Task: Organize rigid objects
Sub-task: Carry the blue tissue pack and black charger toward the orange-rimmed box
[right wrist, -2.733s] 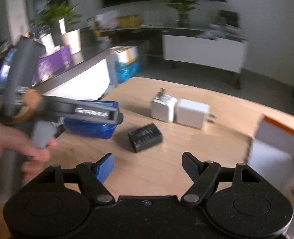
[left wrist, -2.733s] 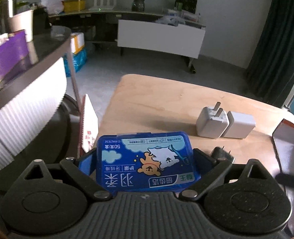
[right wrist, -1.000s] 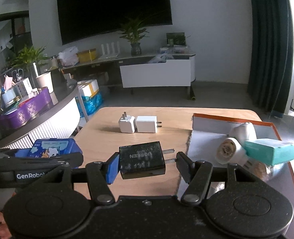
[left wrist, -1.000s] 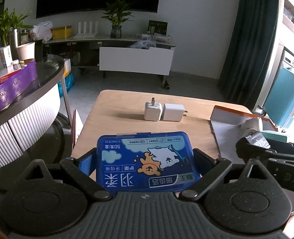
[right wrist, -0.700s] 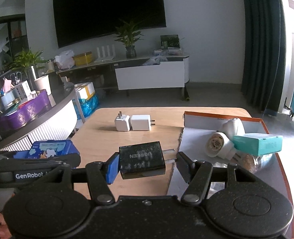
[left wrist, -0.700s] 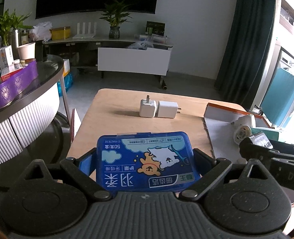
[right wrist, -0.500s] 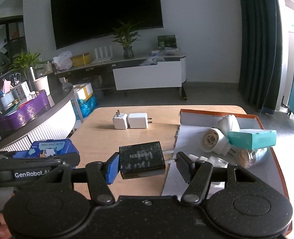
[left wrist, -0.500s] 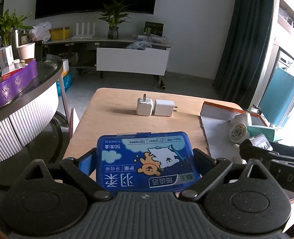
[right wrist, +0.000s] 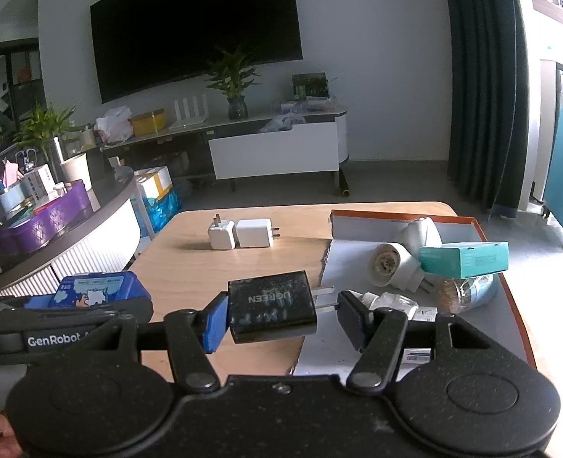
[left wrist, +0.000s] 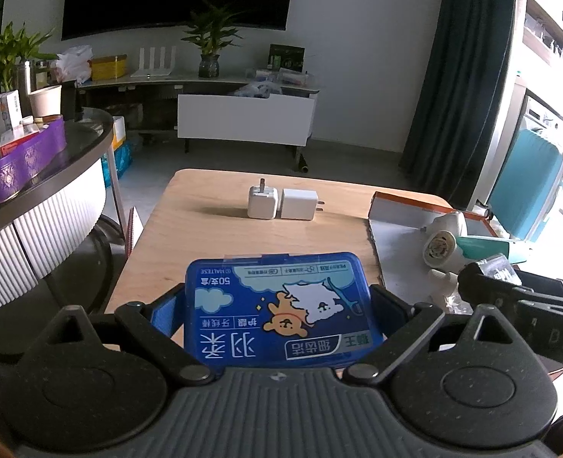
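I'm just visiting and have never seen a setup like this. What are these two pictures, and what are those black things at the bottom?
Each picture comes from a camera on a hand-held gripper, looking forward along its jaws. The left gripper holds a blue box. The right gripper holds a black charger. Ahead, two white chargers sit side by side on the wooden table, and a tray on the right holds white plugs and a teal box.

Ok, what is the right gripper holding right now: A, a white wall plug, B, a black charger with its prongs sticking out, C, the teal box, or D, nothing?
B: in the right wrist view the right gripper is shut on the black charger, whose metal prongs point toward the tray; both white plugs sit on the table.
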Demonstrator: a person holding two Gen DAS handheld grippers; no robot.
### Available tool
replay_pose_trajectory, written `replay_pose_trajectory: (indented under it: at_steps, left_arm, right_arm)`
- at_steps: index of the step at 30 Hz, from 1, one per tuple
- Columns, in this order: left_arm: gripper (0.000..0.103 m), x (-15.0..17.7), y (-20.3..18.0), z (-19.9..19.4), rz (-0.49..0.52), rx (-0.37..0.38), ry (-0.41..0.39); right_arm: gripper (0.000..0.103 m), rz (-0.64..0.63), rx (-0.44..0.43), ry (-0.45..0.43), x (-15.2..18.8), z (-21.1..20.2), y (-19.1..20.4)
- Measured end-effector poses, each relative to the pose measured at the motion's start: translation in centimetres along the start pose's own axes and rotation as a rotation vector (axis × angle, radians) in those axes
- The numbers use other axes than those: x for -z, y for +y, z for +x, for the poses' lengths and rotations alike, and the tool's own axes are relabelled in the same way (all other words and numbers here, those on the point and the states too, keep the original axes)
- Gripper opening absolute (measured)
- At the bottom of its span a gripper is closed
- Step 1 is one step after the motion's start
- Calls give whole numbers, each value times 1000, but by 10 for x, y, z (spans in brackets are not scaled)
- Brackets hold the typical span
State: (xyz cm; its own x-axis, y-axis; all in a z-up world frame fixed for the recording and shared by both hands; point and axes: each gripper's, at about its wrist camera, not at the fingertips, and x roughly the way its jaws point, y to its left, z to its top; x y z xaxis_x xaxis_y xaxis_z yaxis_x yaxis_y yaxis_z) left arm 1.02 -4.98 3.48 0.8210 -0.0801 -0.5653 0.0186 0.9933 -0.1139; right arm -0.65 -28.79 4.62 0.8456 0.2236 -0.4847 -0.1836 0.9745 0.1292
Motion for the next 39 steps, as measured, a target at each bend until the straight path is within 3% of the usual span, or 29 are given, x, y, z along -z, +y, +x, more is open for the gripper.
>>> replay_pose_trajectory:
  at_steps: [39]
  left_arm:
    - [99,7,-37,-1,47,71,19]
  right_arm:
    - [73,54,63,-31,6,-25,-38]
